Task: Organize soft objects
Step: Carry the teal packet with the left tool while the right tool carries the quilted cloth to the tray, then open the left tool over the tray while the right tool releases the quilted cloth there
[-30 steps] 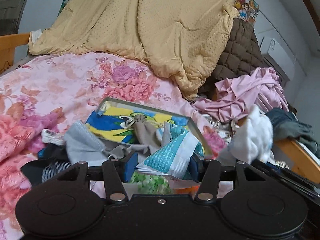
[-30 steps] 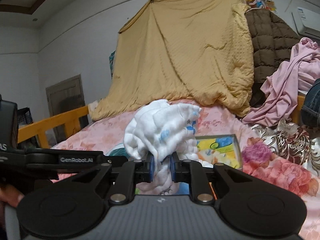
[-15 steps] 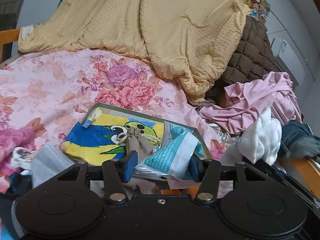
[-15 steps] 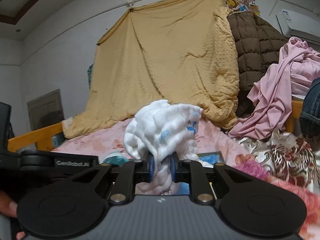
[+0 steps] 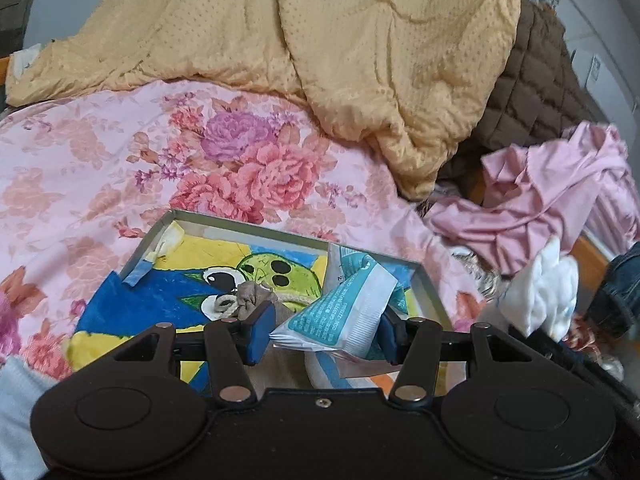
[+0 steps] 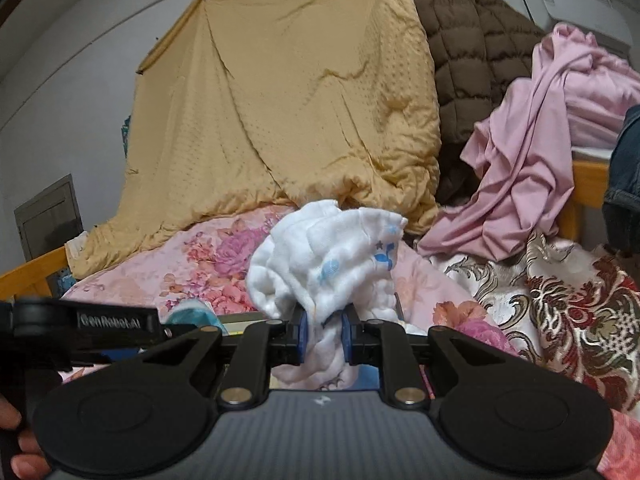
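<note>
My right gripper [image 6: 322,338] is clamped on a bunched white cloth [image 6: 324,256] with small blue prints; the bulk of it blooms up and forward above the blue pads, a tail hanging below them. My left gripper [image 5: 322,326] has its jaws spread wide around a teal-and-white plastic packet [image 5: 344,312]. The packet's right end touches the right pad, but I see a gap at the left pad, so I can't tell whether it is gripped or just resting there.

The relation that counts, I judge, is tray to cloth: the shallow metal tray [image 5: 256,232] with the cartoon picture on its floor lies directly ahead of and below the left gripper, its long side running left to right. From the right wrist view only a sliver of the tray's edge shows, low and to the left behind the cloth, so the cloth would have to travel leftward and down.

A grey drawstring pouch [image 5: 250,300] sits in the tray just beside the left pad. The gripper body cuts off the tray's near edge, and the cloth hides whatever lies under the right gripper.
</note>
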A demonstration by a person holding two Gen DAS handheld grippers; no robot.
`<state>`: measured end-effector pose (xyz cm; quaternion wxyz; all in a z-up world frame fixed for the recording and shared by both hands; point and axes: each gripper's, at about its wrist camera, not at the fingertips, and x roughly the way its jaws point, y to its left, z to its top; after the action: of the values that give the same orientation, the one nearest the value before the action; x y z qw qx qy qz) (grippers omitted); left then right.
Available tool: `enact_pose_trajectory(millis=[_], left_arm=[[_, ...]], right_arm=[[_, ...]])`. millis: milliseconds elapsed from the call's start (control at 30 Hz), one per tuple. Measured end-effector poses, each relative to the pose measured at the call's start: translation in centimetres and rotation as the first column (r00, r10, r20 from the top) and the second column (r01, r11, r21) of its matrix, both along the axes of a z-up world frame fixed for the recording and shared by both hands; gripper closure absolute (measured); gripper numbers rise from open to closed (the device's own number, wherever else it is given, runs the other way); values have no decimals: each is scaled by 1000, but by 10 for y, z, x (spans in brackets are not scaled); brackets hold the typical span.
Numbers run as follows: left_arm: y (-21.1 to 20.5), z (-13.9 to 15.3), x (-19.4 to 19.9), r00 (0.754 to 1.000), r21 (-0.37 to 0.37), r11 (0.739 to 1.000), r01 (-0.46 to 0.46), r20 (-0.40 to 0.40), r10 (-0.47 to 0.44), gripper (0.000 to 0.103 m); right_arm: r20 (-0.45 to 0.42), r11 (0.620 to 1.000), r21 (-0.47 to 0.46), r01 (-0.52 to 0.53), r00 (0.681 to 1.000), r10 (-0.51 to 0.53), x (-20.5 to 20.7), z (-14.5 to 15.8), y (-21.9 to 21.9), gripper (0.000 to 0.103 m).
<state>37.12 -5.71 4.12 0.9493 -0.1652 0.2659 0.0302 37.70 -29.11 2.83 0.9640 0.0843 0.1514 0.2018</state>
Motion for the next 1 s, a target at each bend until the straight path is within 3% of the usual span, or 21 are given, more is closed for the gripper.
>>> enact_pose_trajectory(millis=[167, 400, 767, 867, 933, 1000], left_arm=[[-3, -5, 24, 999, 58, 998, 10, -47, -7, 48], [9, -23, 41, 993, -40, 998, -48, -112, 43, 48], [12, -39, 39, 988, -10, 997, -74, -139, 72, 47], [14, -43, 37, 986, -17, 997, -82, -147, 78, 47], [15, -46, 35, 985, -20, 996, -85, -152, 81, 46], [16, -48, 34, 984, -25, 996, -89, -156, 84, 45]], right_arm=[[-75, 1000, 16, -12, 997, 13, 20, -5, 3, 84], [-155, 998, 50, -24, 987, 31, 34, -19, 4, 84], [-198, 999, 18, -48, 979, 51, 39, -30, 21, 81], [-217, 999, 15, -52, 975, 54, 41, -32, 23, 75], [-226, 999, 10, -50, 973, 51, 42, -33, 23, 63], [-225, 999, 5, -53, 973, 53, 42, -34, 24, 63]])
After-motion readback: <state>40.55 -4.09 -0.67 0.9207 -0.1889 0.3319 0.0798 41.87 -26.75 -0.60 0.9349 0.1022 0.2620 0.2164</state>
